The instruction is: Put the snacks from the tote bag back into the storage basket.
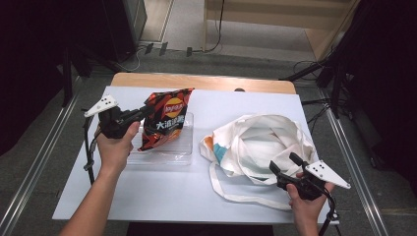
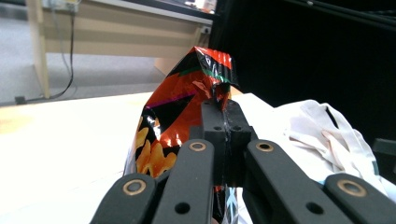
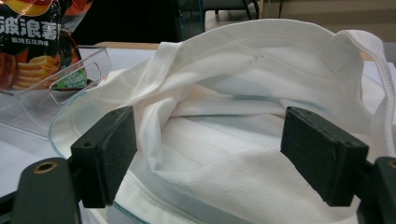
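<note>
— What have I got in my left gripper (image 1: 143,112)?

— Its jaws are clamped together on the top edge of the crisp bag (image 1: 166,118). From the left gripper view I see the foil pinched right between the pads (image 2: 215,122), with the crumpled top corner sticking up above them.

— And where does the bag sit?

— It stands upright, tilted a little, with its lower end inside the clear plastic tray (image 1: 184,156) on the left half of the white table (image 1: 162,191).

— My right gripper (image 1: 285,165)?

— Its jaws stand wide apart, gripping nothing. It hangs at the near edge of the white tote bag (image 1: 260,142), which lies slumped on the right half of the table with its mouth gaping. In the right gripper view the cloth rim (image 3: 261,37) rises between the two pads (image 3: 109,154), but neither pad presses on it.
</note>
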`<state>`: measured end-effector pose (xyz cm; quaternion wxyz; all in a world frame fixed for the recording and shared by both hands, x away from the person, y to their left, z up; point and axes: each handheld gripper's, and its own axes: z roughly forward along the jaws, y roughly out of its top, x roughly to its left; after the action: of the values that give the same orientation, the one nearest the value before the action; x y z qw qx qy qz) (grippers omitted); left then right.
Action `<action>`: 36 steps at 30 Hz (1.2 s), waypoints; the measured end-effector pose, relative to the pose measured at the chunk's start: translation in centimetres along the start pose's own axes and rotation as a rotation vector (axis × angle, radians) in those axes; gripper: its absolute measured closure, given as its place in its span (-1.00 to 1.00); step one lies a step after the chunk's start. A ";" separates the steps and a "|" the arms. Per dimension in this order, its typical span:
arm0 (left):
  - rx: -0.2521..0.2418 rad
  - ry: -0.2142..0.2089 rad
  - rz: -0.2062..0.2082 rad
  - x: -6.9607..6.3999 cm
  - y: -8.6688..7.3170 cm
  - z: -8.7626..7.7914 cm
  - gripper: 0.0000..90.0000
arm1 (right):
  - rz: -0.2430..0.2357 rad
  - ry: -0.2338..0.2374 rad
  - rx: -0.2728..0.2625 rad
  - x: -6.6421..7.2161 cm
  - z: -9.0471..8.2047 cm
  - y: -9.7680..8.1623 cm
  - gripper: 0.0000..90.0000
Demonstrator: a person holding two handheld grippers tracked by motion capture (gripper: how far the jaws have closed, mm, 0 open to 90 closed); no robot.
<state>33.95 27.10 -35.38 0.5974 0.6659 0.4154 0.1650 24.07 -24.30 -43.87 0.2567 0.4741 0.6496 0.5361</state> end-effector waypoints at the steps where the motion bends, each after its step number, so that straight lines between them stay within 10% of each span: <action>1: 0.001 0.019 -0.003 0.1 -0.2 -0.1 1.00 | -0.002 0.000 0.001 0.0 0.0 0.0 -0.58; 10: 0.093 0.200 -0.050 0.3 -2.7 -0.5 0.11 | 0.005 -0.004 0.010 -0.1 0.1 -0.1 -0.58; 19: 0.140 0.327 -0.113 -0.2 -5.1 0.0 -0.09 | 0.003 -0.013 0.014 -0.1 0.0 -0.2 -0.58; 29: 0.135 0.331 -0.069 0.6 -3.3 -0.8 0.91 | 0.019 -0.025 0.016 -0.5 -0.1 -0.3 -0.56; 36: 0.199 0.346 -0.026 2.7 -1.5 -0.8 1.00 | 0.016 -0.025 0.029 -0.4 0.3 -0.5 -0.56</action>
<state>34.44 29.56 -37.36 0.4505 0.6779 0.5346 0.2274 24.29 -24.52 -44.51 0.2533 0.4896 0.6503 0.5227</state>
